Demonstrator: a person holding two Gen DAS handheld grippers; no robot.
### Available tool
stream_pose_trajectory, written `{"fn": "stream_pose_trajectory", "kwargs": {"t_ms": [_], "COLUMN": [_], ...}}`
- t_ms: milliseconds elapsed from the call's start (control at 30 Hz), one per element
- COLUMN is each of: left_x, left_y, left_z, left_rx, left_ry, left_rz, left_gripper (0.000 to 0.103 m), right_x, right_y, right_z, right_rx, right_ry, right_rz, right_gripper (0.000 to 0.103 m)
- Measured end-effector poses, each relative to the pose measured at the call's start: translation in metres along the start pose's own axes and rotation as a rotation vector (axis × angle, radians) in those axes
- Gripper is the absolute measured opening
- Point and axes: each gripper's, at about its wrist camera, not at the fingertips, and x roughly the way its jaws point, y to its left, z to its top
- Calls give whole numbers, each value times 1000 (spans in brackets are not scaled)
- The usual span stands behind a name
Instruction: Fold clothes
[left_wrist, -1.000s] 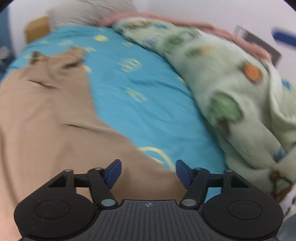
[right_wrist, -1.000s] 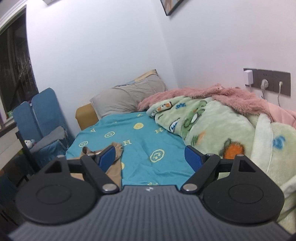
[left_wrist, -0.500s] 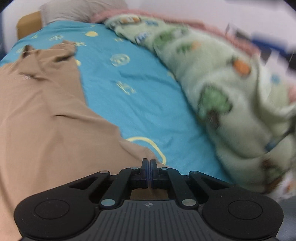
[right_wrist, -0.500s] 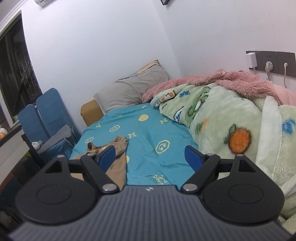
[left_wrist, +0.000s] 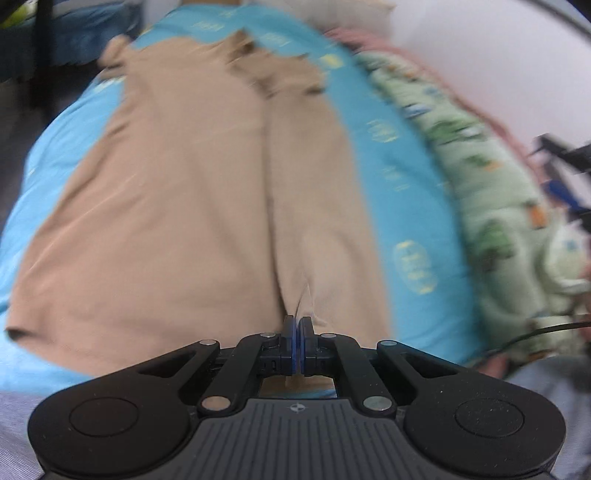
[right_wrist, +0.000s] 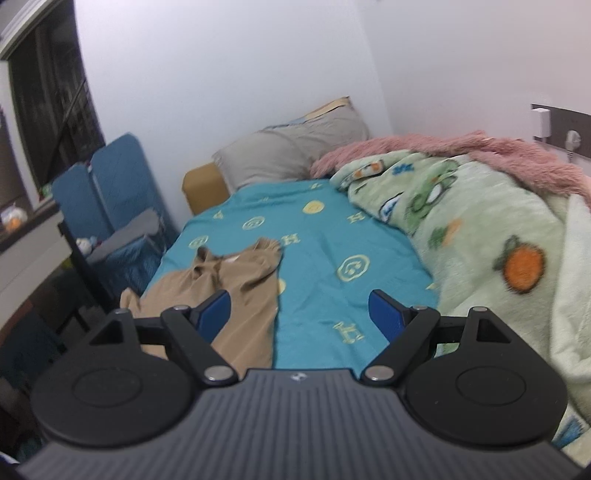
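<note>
A tan garment (left_wrist: 177, 206) is spread on the blue sheet (left_wrist: 391, 177) of the bed, near the bed's left edge. It is laid long, from the near end of the bed toward the pillow end. A fold line is seen down its middle. In the right wrist view the garment (right_wrist: 229, 288) is seen by the left edge too, with its bunched top end toward the pillow (right_wrist: 291, 151).

The left tool (left_wrist: 296, 338) is clenched. Its two blue pads are pressed together, and a pinch of the tan cloth at the near edge of the garment is gripped between them. A small ridge of cloth is raised just past the tips. This view is blurred, so fine details cannot be told.

The right tool (right_wrist: 301, 314) is held wide, and nothing is gripped in it. It is held above the near end of the bed and pointed along the bed toward the pillow.

A green blanket (right_wrist: 472, 221) with cartoon prints is piled along the right edge of the bed. A pink blanket (right_wrist: 443, 151) is laid behind it, against the wall.
</note>
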Motion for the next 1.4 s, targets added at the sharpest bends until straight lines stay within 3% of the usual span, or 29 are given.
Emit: {"fn": "stream_pose_trajectory", "kwargs": {"t_ms": [133, 200, 367, 467, 600, 733, 800, 867, 1033, 1167, 1333, 1400], "left_x": [-3, -12, -18, -5, 46, 113, 140, 162, 217, 227, 204, 188], "left_y": [16, 17, 12, 12, -3, -22, -28, -32, -37, -9, 44, 65], "left_z": [4, 11, 54, 102, 178, 247, 275, 298, 326, 334, 322, 311], "left_rx": [-47, -32, 20, 27, 33, 160, 188, 208, 364, 235, 4, -99], "left_ry": [26, 9, -66, -137, -199, -208, -213, -240, -304, -315, -331, -343], "left_rz": [-35, -40, -4, 27, 91, 244, 272, 301, 495, 561, 623, 578], "left_gripper": [11, 40, 56, 60, 60, 60, 60, 60, 60, 60, 60, 60], "right_x": [-3, -5, 2, 13, 35, 65, 78, 91, 118, 134, 150, 153], "right_y": [19, 24, 26, 25, 24, 24, 23, 22, 20, 16, 16, 18], "right_z": [-6, -6, -6, -9, -14, -17, -18, -17, -23, -30, -32, -34], "right_rx": [-27, -34, 9, 31, 38, 38, 33, 28, 17, 28, 50, 40], "right_ry": [18, 15, 18, 40, 78, 126, 138, 140, 194, 238, 266, 272], "right_rz": [21, 19, 5, 0, -22, -44, -63, -89, -83, -77, -62, -55], "right_gripper": [83, 83, 83, 83, 83, 83, 83, 83, 83, 83, 83, 83]}}
